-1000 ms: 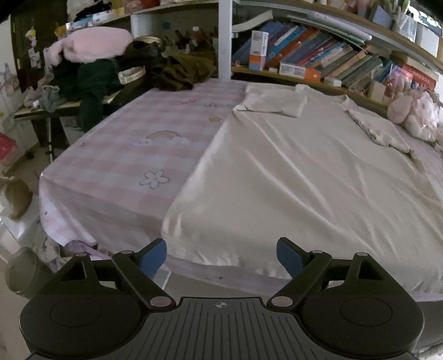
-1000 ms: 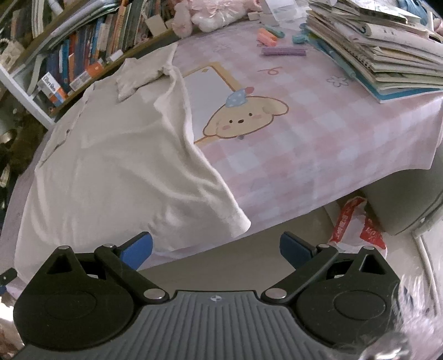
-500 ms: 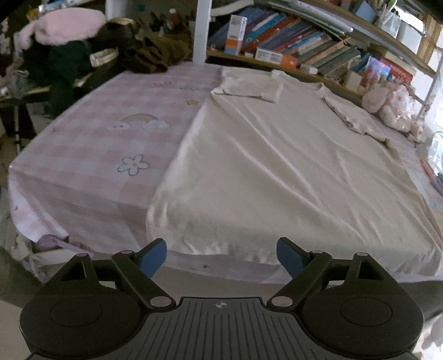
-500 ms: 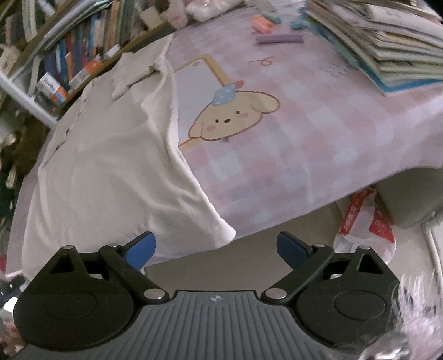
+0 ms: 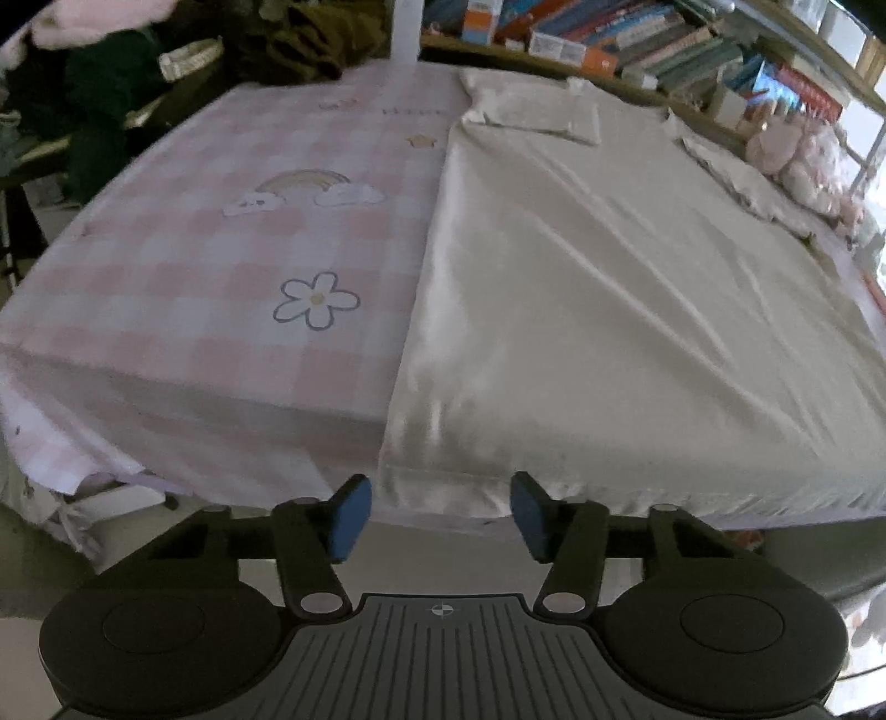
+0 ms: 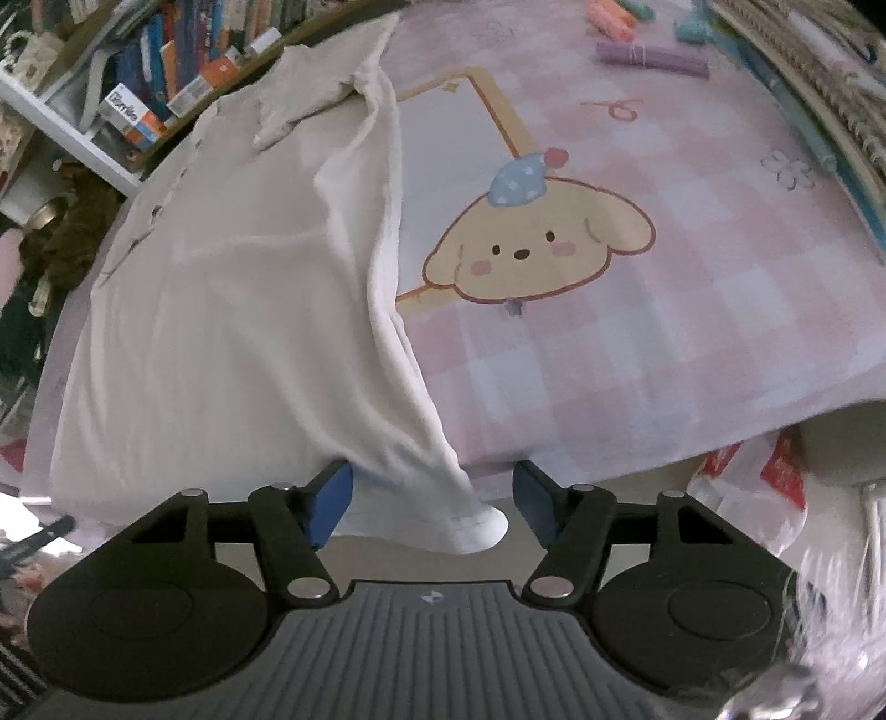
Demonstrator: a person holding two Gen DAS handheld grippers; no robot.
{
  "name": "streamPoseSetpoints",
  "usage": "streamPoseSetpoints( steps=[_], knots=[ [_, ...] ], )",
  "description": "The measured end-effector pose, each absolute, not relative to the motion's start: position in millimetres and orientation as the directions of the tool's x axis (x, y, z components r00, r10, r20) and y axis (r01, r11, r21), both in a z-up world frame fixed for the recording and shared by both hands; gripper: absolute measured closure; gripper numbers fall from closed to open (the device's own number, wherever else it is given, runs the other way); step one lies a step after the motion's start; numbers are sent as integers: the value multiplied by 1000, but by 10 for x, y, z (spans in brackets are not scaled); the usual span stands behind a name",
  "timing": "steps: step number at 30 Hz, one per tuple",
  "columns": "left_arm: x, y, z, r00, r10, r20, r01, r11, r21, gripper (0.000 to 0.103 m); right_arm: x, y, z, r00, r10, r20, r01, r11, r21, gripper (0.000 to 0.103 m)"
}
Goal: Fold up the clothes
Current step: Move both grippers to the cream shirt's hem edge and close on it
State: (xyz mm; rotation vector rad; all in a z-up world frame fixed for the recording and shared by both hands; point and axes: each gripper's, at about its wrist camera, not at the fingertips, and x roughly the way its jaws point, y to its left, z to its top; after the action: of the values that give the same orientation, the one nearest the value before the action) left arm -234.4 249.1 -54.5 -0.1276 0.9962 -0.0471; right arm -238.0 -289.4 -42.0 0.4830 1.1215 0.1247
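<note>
A cream shirt [image 5: 609, 299] lies spread flat on a pink checked bed sheet [image 5: 232, 266], its hem hanging over the near edge. My left gripper [image 5: 437, 512] is at the hem's left corner; its jaws are closing, with the hem between the blue pads and not pressed. In the right wrist view the same shirt [image 6: 232, 310] shows its right hem corner drooping off the bed. My right gripper [image 6: 432, 507] straddles that corner; its jaws are closing too, and the pads stand apart from the cloth.
Bookshelves [image 5: 637, 39] run behind the bed. Dark clothes [image 5: 111, 83] are piled at the far left. Plush toys [image 5: 797, 166] sit at the far right. Stacked books [image 6: 830, 72] and pens [image 6: 653, 55] lie on the sheet right of the dog print [image 6: 542, 249]. A bag [image 6: 775, 482] sits on the floor.
Both grippers moved forward and down to the shirt's hem corners. Their jaws narrowed from wide open to roughly half, now bracketing the hem.
</note>
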Motion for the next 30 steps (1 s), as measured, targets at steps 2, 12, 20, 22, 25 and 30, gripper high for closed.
streamPoseSetpoints(
  steps=[2, 12, 20, 22, 25, 30],
  knots=[
    [-2296, 2534, -548, 545, -119, -830, -11, 989, -149, 50, -2354, -2923, -427, 423, 353, -835, 144, 883, 446, 40],
    [-2195, 2781, -612, 501, -264, -824, 33, 958, -286, 50, -2197, -3098, -553, 343, 463, -817, 238, 799, 552, 40],
    [-2158, 2850, -651, 479, -326, -815, 25, 933, -359, 60, -2147, -3148, -569, 300, 519, -800, 227, 776, 588, 56],
    [-2164, 2823, -631, 481, -343, -807, 25, 925, -378, 84, -2187, -3150, -514, 304, 538, -786, 201, 770, 605, 77],
    [-2172, 2752, -592, 490, -343, -801, 27, 925, -380, 95, -2250, -3092, -384, 314, 524, -792, 120, 805, 581, 96],
    [-2228, 2701, -478, 511, -353, -784, 31, 919, -394, 96, -2321, -3048, -217, 341, 485, -806, 32, 850, 525, 98]
  ],
)
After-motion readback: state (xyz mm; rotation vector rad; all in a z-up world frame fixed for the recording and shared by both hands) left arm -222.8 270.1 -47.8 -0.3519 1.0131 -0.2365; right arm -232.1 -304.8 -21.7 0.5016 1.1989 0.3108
